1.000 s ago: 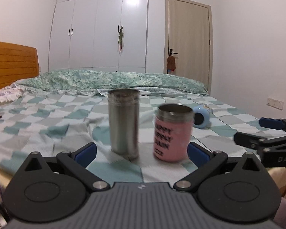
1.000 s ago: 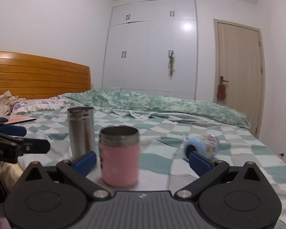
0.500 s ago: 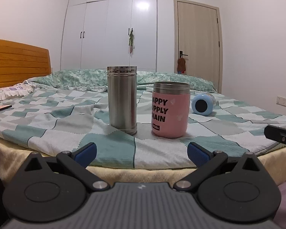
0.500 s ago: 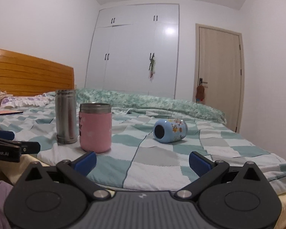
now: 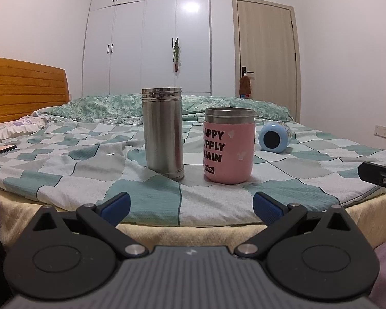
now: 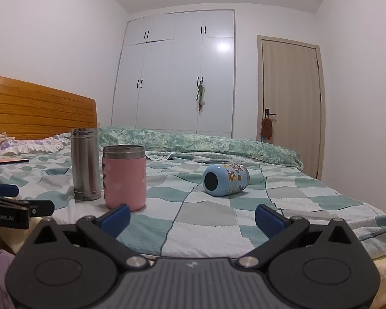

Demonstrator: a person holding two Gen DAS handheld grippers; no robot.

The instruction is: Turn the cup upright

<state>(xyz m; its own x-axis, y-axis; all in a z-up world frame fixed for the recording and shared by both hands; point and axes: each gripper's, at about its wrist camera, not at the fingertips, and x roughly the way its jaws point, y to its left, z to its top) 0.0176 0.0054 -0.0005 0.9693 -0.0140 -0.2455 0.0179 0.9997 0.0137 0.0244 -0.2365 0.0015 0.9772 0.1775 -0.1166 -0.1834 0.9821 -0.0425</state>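
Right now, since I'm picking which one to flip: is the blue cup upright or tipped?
Tipped. The blue cup lies on its side on the bedspread.

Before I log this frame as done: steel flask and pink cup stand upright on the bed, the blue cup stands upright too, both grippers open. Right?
Not quite. The blue cup lies on its side, as the right wrist view shows. The steel flask and pink cup do stand upright, and the left gripper and right gripper are open.

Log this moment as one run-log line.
blue cup: on its side on bed | steel flask, pink cup: upright | left claw: open, empty | right claw: open, empty
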